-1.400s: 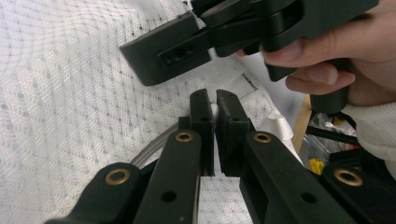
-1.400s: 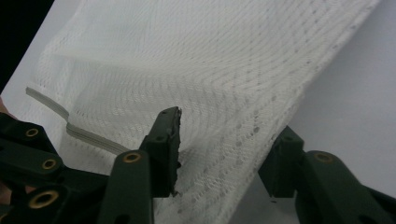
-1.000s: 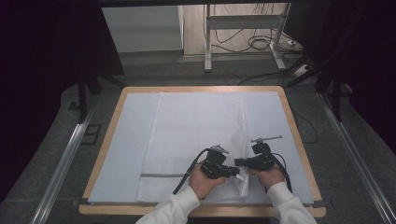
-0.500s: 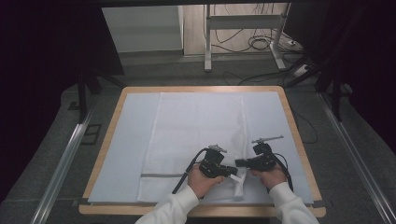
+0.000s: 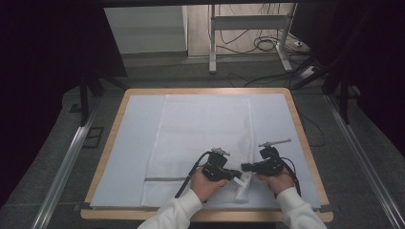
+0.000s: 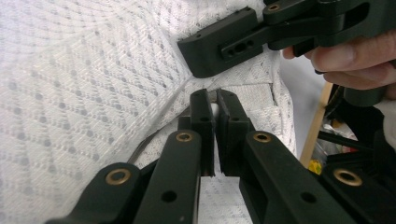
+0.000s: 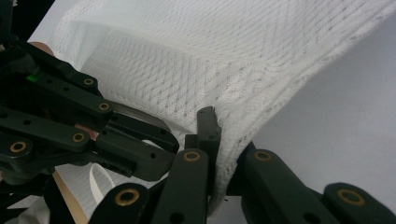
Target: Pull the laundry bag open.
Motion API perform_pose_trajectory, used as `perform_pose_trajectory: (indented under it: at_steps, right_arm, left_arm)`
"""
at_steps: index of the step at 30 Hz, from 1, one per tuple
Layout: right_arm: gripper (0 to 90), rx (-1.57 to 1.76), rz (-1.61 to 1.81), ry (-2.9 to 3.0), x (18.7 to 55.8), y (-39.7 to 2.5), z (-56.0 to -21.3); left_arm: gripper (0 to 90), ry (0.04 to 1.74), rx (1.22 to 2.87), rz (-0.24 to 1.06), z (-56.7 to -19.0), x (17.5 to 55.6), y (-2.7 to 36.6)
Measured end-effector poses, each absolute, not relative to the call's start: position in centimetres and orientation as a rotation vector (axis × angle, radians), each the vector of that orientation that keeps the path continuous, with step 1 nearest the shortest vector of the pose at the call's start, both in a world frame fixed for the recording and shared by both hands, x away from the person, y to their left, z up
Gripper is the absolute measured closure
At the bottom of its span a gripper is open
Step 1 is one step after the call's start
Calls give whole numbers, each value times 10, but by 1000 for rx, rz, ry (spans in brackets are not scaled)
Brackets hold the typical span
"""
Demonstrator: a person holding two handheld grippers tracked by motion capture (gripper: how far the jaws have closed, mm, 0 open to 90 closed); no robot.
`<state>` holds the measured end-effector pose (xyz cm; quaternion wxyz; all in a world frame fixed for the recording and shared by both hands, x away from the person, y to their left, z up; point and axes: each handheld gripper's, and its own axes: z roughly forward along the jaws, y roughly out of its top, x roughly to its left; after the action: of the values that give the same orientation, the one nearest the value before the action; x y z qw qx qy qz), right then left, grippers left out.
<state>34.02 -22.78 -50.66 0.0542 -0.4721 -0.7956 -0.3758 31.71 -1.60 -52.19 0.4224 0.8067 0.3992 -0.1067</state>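
Note:
A white mesh cloth [image 5: 205, 129] lies spread down the middle of the table, with a grey stripe [image 5: 165, 179] near its front edge. Its front right corner [image 5: 242, 187] is pulled up off the table between the two grippers. My left gripper [image 5: 237, 174] points right and is shut on the cloth's hemmed edge [image 6: 243, 93]; its jaws [image 6: 215, 112] pinch a fold. My right gripper [image 5: 246, 167] points left, just beside it. The right gripper [image 7: 218, 135] is shut on the cloth [image 7: 196, 60], which drapes over its jaws. The two sets of jaws nearly touch.
A pale sheet [image 5: 133, 143] covers the wooden-rimmed table [image 5: 301, 129]. The table's front edge [image 5: 205, 215] is close under the person's white sleeves. Metal rails [image 5: 62, 171] run along both sides on the floor, with cables and a stand's legs [image 5: 248, 43] beyond the far edge.
My left gripper has shifted slightly left. The cloth's front right corner stands a little higher between the grippers. The right gripper has hardly moved.

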Motion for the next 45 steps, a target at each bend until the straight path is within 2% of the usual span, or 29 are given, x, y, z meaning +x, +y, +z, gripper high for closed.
perform_pose_trajectory:
  at_steps: [45]
  right_arm:
    - [884, -1413, -1123, -2450, 338, -227, -506]
  left_arm:
    - [871, 1011, 2039, -308, -531, 323, -17]
